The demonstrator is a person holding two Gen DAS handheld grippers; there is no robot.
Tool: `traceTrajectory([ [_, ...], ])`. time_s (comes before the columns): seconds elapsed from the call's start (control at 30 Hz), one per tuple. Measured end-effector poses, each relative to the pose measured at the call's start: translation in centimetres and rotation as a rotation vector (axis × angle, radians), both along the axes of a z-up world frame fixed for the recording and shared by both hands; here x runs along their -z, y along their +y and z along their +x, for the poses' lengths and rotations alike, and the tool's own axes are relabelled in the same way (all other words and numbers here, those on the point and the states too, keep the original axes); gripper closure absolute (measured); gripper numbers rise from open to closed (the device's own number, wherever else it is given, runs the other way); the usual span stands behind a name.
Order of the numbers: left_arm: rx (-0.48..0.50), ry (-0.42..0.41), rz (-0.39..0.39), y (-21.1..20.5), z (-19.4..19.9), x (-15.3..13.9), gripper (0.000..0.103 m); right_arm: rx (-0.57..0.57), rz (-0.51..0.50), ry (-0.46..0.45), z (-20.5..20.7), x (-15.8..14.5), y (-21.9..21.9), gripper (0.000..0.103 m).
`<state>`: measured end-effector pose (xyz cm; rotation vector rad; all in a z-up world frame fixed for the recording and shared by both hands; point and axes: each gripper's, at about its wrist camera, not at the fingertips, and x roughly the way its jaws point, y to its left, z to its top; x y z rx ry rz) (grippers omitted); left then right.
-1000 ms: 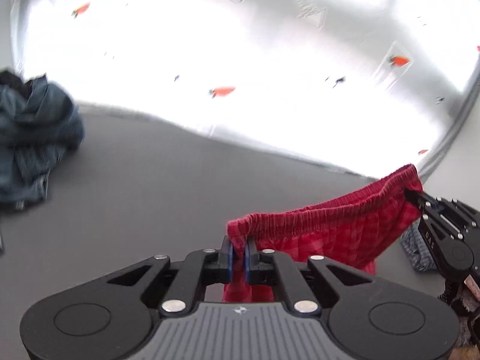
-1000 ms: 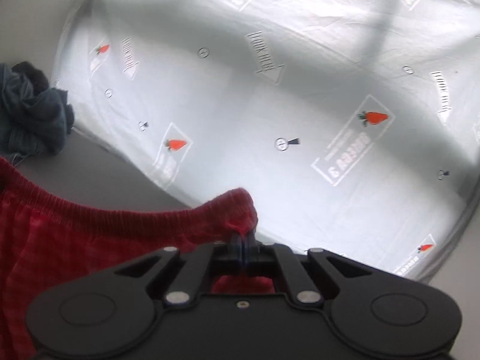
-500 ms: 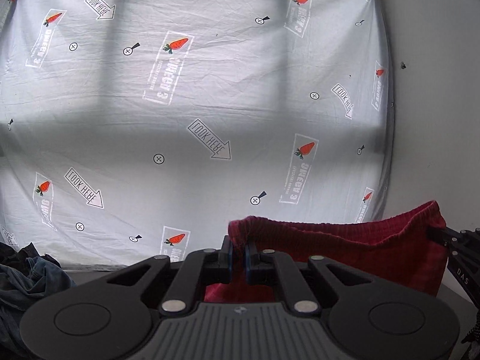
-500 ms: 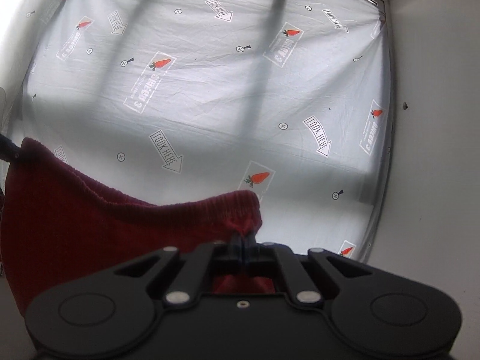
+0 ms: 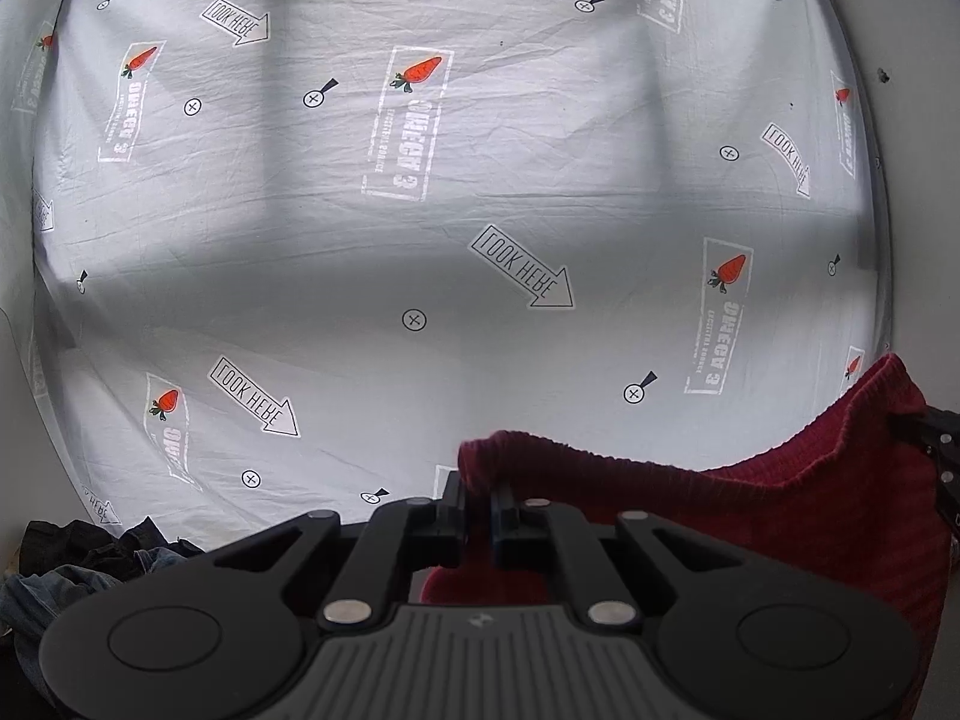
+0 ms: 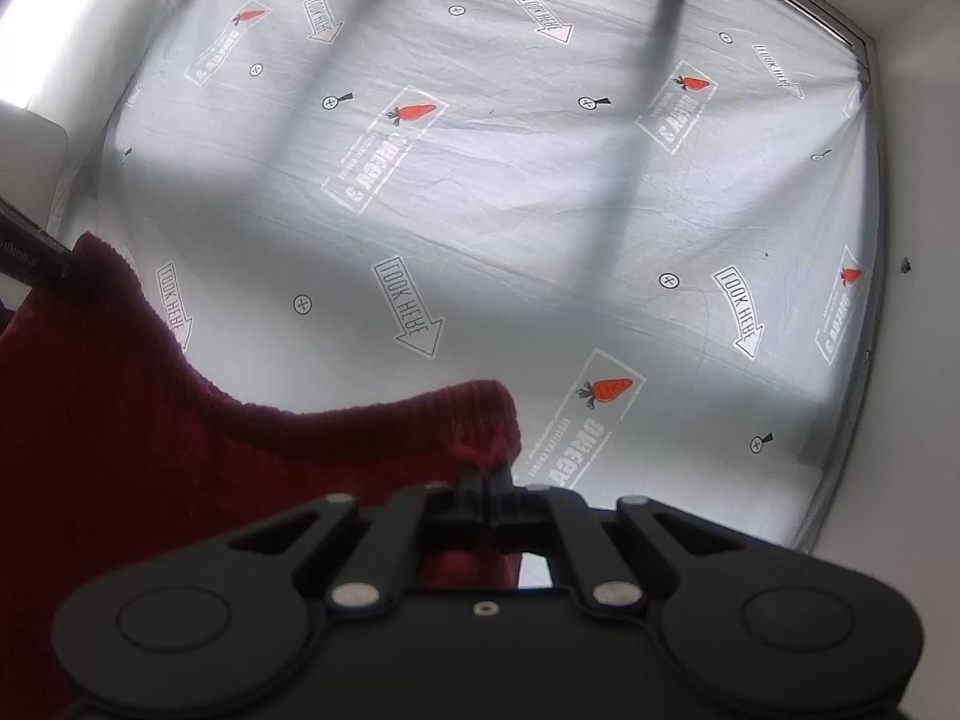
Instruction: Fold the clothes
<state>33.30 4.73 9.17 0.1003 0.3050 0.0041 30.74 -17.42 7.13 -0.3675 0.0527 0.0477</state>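
Observation:
A pair of red shorts (image 5: 780, 516) with an elastic waistband hangs in the air, stretched between both grippers. My left gripper (image 5: 478, 495) is shut on one end of the waistband, low in the left wrist view. My right gripper (image 6: 487, 483) is shut on the other end of the red shorts (image 6: 120, 420). The right gripper's black fingertips (image 5: 927, 438) show at the far right of the left wrist view. In the right wrist view the left gripper's tip (image 6: 36, 258) pinches the cloth at the left edge. The lower part of the shorts is hidden behind the gripper bodies.
A grey printed sheet (image 5: 420, 210) with carrots and arrows fills the background of both views as a backdrop (image 6: 540, 210). A heap of dark and denim clothes (image 5: 72, 564) lies at the lower left. A white wall (image 6: 918, 360) stands at the right.
Both grippers have lifted and tilted upward with the shorts. The grey table surface has dropped out of view and the sheet now fills the frames. The clothes heap moved to the lower left corner.

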Motion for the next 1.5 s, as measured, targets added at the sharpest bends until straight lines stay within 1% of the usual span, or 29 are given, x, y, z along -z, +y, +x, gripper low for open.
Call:
traceTrajectory([
  [0.1,-0.030,0.089,-0.039,1.5,6.2,3.1,0.094,-0.005,-0.037,0.005,6.1,0.8,1.1,0.100],
  [0.13,-0.040,0.119,-0.052,2.0,8.3,4.2,0.091,-0.002,-0.049,0.009,8.3,1.0,1.6,0.100],
  [0.2,-0.060,0.179,-0.078,2.9,12.4,6.3,0.088,0.000,-0.043,0.053,13.4,1.8,2.4,0.099],
  [0.23,-0.070,0.208,-0.091,3.4,14.5,7.3,0.077,0.000,-0.029,0.087,16.1,2.5,2.8,0.093],
  [0.27,-0.081,0.238,-0.104,3.9,16.6,8.4,0.069,0.007,-0.010,0.144,18.7,3.5,3.0,0.090],
  [0.3,-0.091,0.268,-0.117,4.4,18.7,9.4,0.051,0.014,0.010,0.204,21.4,4.6,3.3,0.082],
  [0.33,-0.101,0.298,-0.130,4.9,20.7,10.5,0.037,0.021,0.030,0.264,24.0,5.7,3.5,0.074],
  [0.37,-0.111,0.327,-0.144,5.4,22.8,11.5,0.034,0.027,0.038,0.319,26.1,7.1,3.8,0.070],
  [0.43,-0.134,0.391,-0.173,6.5,26.2,13.7,0.033,0.051,0.042,0.393,28.4,9.5,4.1,0.066],
  [0.47,-0.151,0.431,-0.196,7.2,26.3,14.9,0.033,0.060,0.055,0.418,28.8,10.4,4.0,0.064],
  [0.53,-0.187,0.480,-0.251,8.9,25.3,17.3,0.025,0.057,0.114,0.476,28.6,12.2,3.3,0.050],
  [0.6,-0.220,0.536,-0.295,10.3,23.3,19.8,0.022,0.071,0.161,0.553,27.7,14.3,2.3,0.049],
  [0.67,-0.241,0.620,-0.324,11.4,20.8,22.3,0.022,0.107,0.186,0.640,26.3,16.4,1.2,0.049],
  [0.77,-0.257,0.713,-0.322,11.7,16.8,24.8,0.022,0.195,0.251,0.760,22.9,19.6,-1.7,0.049],
  [0.8,-0.262,0.736,-0.306,11.6,15.4,25.6,0.022,0.230,0.254,0.785,21.9,20.4,-2.4,0.049],
  [0.83,-0.268,0.754,-0.267,11.2,13.9,26.2,0.022,0.291,0.243,0.814,20.5,21.3,-3.6,0.049],
  [0.87,-0.275,0.769,-0.229,10.9,12.7,26.8,0.022,0.346,0.246,0.833,19.2,22.0,-4.7,0.049],
  [0.9,-0.282,0.780,-0.204,10.6,11.7,27.4,0.022,0.391,0.278,0.846,18.2,22.6,-6.0,0.048],
  [0.93,-0.291,0.791,-0.190,10.5,10.8,27.9,0.022,0.435,0.314,0.859,17.2,23.2,-7.3,0.046],
  [1.0,-0.316,0.812,-0.196,10.6,9.5,29.1,0.022,0.503,0.390,0.866,15.2,24.5,-9.8,0.043],
  [1.07,-0.327,0.814,-0.198,10.6,8.9,29.9,0.022,0.531,0.450,0.869,14.3,25.8,-11.5,0.043],
  [1.13,-0.333,0.809,-0.197,10.6,8.8,30.5,0.022,0.514,0.530,0.862,14.0,26.6,-12.8,0.043],
  [1.2,-0.337,0.795,-0.204,10.7,8.7,30.5,0.022,0.459,0.584,0.845,14.1,27.0,-13.2,0.044],
  [1.27,-0.340,0.777,-0.214,10.9,8.6,30.2,0.022,0.453,0.573,0.842,14.5,27.5,-13.0,0.051],
  [1.3,-0.342,0.768,-0.219,10.9,8.5,30.0,0.022,0.465,0.539,0.827,14.8,27.5,-12.5,0.071],
  [1.33,-0.344,0.760,-0.224,11.0,8.5,29.9,0.023,0.465,0.508,0.820,14.8,27.4,-12.2,0.101],
  [1.37,-0.346,0.751,-0.229,11.1,8.4,29.7,0.023,0.464,0.477,0.815,14.9,27.2,-11.9,0.100],
  [1.43,-0.349,0.733,-0.239,11.3,8.3,29.5,0.023,0.527,0.447,0.749,14.3,26.2,-12.0,0.100],
  [1.5,-0.352,0.715,-0.248,11.4,8.3,29.2,0.023,0.592,0.446,0.743,13.8,25.9,-13.0,0.100],
])
